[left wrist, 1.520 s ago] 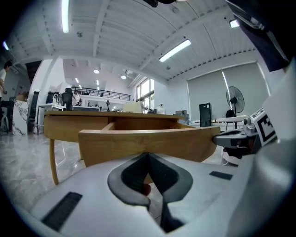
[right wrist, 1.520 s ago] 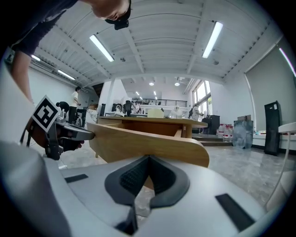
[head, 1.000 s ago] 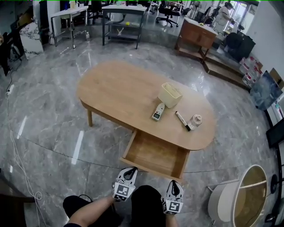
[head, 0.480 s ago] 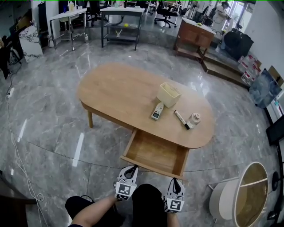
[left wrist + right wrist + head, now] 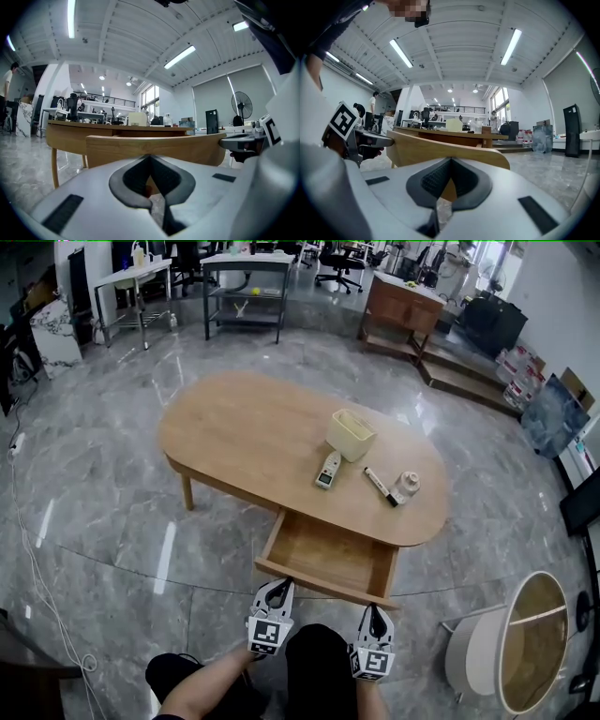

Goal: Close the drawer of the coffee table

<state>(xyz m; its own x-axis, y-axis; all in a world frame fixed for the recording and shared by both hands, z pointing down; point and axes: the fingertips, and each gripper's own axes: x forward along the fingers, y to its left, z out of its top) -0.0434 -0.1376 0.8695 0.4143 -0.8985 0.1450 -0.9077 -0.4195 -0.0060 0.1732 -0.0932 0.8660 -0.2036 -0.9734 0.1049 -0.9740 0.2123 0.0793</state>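
Drawer (image 5: 328, 559) wide open under the bench (image 5: 244, 427), all the pushing's left; my left tool (image 5: 273, 594) and right tool (image 5: 374, 617) are pinched closed, empty, by its front.

Open drawer (image 5: 328, 559) under coffee table (image 5: 253, 437)

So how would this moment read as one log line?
drawer: open | left claw: shut, at drawer front | right claw: shut, at drawer front
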